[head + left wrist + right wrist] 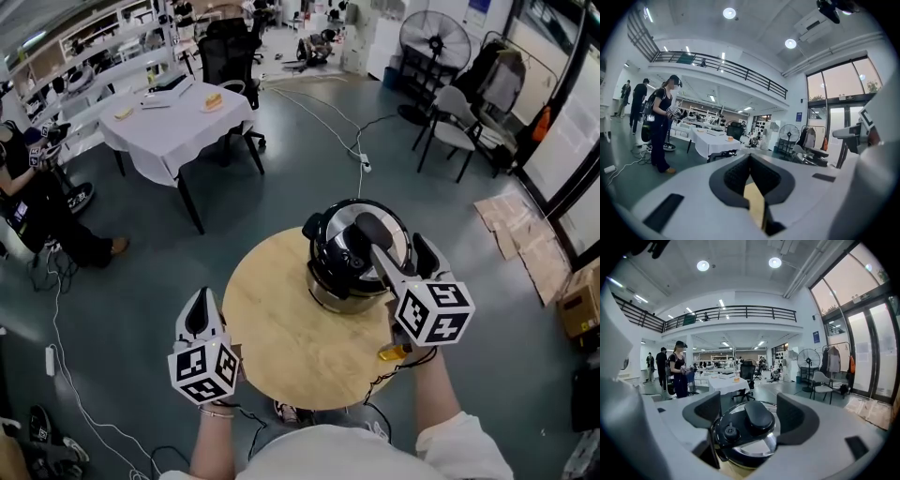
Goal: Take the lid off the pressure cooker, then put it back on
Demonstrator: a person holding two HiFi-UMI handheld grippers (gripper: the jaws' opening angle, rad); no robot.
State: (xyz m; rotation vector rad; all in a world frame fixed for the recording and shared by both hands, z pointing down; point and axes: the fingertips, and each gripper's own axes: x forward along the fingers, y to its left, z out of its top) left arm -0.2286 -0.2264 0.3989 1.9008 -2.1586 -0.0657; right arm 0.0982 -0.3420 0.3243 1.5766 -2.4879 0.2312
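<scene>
The right hand-held gripper (750, 409), jaws spread and empty, was nearer; the lid (349, 246) handle (758, 417) lay dead ahead, centre frame, its long axis running away. The left hand-held gripper (199, 315), clenched, idled lower left.

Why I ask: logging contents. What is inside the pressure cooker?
Nothing inside shows: the lid sits on the pressure cooker, covering it. Only its black handle and valve are visible.

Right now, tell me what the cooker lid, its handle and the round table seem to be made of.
Lid: polished metal, probably stainless steel. It shows bright reflections and has a black rim.
Handle: black plastic by the look, smooth with a dull sheen.
Table: pale wood or wood veneer, matte. Faint grain shows, but whether it is solid wood or laminate cannot be told.
</scene>
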